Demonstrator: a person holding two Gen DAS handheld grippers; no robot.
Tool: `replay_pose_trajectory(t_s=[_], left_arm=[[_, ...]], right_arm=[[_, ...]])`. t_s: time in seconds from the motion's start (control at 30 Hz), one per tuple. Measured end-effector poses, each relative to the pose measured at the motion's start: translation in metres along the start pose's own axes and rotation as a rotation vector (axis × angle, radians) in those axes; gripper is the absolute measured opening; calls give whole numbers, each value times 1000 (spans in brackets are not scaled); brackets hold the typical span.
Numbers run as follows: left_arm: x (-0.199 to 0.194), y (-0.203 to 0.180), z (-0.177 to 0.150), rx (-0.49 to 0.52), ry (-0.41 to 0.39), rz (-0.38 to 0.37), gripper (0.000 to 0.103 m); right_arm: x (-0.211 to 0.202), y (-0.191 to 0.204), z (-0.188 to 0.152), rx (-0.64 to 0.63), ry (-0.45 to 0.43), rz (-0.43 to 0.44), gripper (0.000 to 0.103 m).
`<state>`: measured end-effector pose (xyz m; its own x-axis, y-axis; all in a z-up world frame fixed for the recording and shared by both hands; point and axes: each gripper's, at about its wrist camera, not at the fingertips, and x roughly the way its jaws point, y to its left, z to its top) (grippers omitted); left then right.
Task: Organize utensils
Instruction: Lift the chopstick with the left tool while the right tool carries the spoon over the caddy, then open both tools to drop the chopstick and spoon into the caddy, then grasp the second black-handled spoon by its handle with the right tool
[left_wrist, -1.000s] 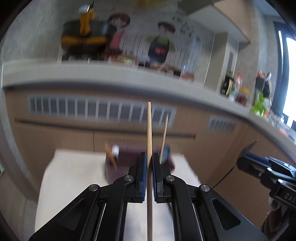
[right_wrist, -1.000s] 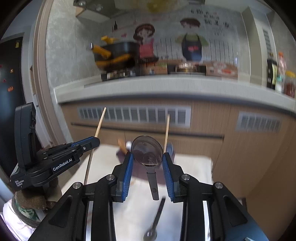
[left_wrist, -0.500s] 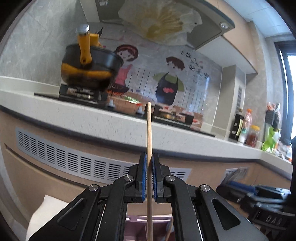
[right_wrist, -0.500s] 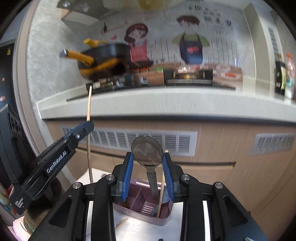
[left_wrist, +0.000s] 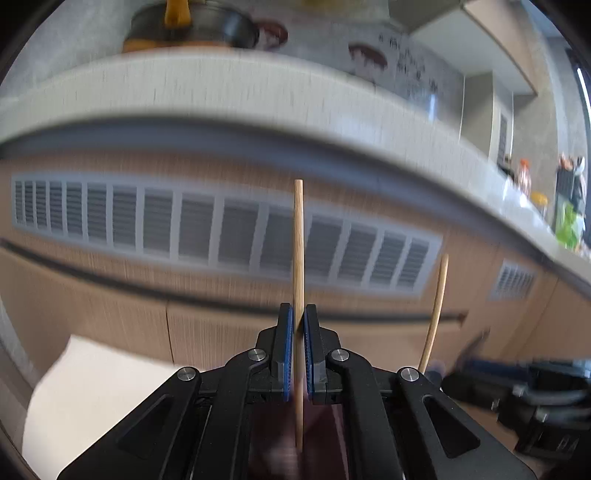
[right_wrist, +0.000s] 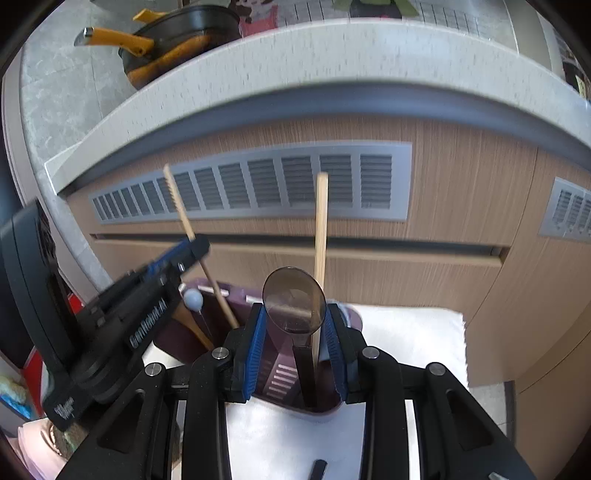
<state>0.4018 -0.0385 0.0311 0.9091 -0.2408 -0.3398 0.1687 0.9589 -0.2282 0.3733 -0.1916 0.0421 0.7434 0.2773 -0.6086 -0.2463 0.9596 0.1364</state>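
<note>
Left wrist view: left gripper (left_wrist: 298, 350) jaws pinching chopstick (left_wrist: 297, 251) upright above purple holder (right_wrist: 207, 332). Right gripper (right_wrist: 295, 343) jaws gripping spoon (right_wrist: 293, 301) over same holder. Risk: grippers crowding, chopstick tip catching divider, holder tipping.

right gripper (right_wrist: 294, 332) gripped a dark spoon (right_wrist: 294, 300), bowl upright between the blue pads (right_wrist: 256, 343), handle reaching down into the purple utensil holder (right_wrist: 221, 314) just ahead of the fingers. a chopstick (right_wrist: 320, 236) stood in the holder just right of the bowl. left of the fingers, left gripper (right_wrist: 195, 247) pinched a tilted chopstick (right_wrist: 184, 218) over the holder. white cloth (right_wrist: 406, 332) underneath.
</note>
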Motion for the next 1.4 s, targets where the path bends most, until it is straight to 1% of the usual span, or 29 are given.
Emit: replay_pose_trajectory(t_s=[0.07,0.13,0.17,0.2,0.23,0.27,0.3,0.33,0.37,0.4,0.47,0.5,0.53,0.57,0.6,0.63,0.7,0.8,0.9,1.0,1.07,1.13,1.2,1.27,1.33,1.37,1.4], left_arm=[[2,-1,-14,23,42,10,6],[2,-1,-21,30,76,5,8],[1,-1,-23,26,100,0,8],[0,0,-23,24,123,-10,8],[-3,0,-23,23,143,-26,12],[-9,0,-21,24,157,-49,21],[-14,1,-21,30,173,-76,28],[-20,2,-22,34,181,-89,42],[-32,5,-23,36,181,-82,50],[-41,8,-25,38,182,-74,52],[-61,15,-28,31,206,-66,53],[-71,19,-31,23,220,-56,54],[-78,23,-32,16,231,-45,58],[-88,28,-36,9,251,-45,64],[-97,32,-40,4,273,-43,66],[-106,37,-45,3,291,-25,68],[-123,44,-54,10,310,23,68],[-147,53,-75,33,351,78,71],[-166,62,-97,32,392,109,74],[-179,71,-117,23,438,113,76],[-182,74,-126,21,457,117,78],[-184,80,-134,5,477,121,78],[-185,84,-140,-14,499,111,78],[-185,86,-144,-23,513,101,78],[-186,83,-147,-20,526,87,78],[-184,81,-147,-16,531,81,78],[-184,78,-149,-10,540,70,78]], right_arm=[[5,1,-7,-2,14,-4,30],[10,1,-10,-9,34,-4,31],[11,2,-12,-10,47,0,32],[11,1,-14,-10,61,4,36],[10,1,-15,-10,72,8,37],[4,3,-17,-17,65,11,39],[-3,5,-19,-33,49,6,42],[-10,7,-20,-46,34,-2,45],[-19,10,-22,-63,14,-13,54],[-28,11,-25,-74,-6,-24,64],[-44,14,-33,-91,-31,-44,75],[-50,15,-37,-100,-32,-54,77],[-54,17,-43,-115,-25,-66,77],[-56,19,-49,-128,-16,-79,77],[-58,21,-56,-147,-4,-95,78],[-60,23,-61,-161,4,-109,79],[-60,25,-76,-181,26,-145,91],[-56,25,-96,-186,73,-190,99],[-43,29,-119,-211,136,-233,101],[-33,32,-141,-229,193,-229,100],[-24,30,-151,-201,228,-208,100],[-16,26,-157,-162,260,-180,90],[-9,23,-162,-137,294,-166,67],[-1,19,-166,-112,329,-152,63],[3,15,-171,-92,347,-143,54],[4,14,-174,-91,357,-137,45],[2,15,-175,-94,348,-134,34]])
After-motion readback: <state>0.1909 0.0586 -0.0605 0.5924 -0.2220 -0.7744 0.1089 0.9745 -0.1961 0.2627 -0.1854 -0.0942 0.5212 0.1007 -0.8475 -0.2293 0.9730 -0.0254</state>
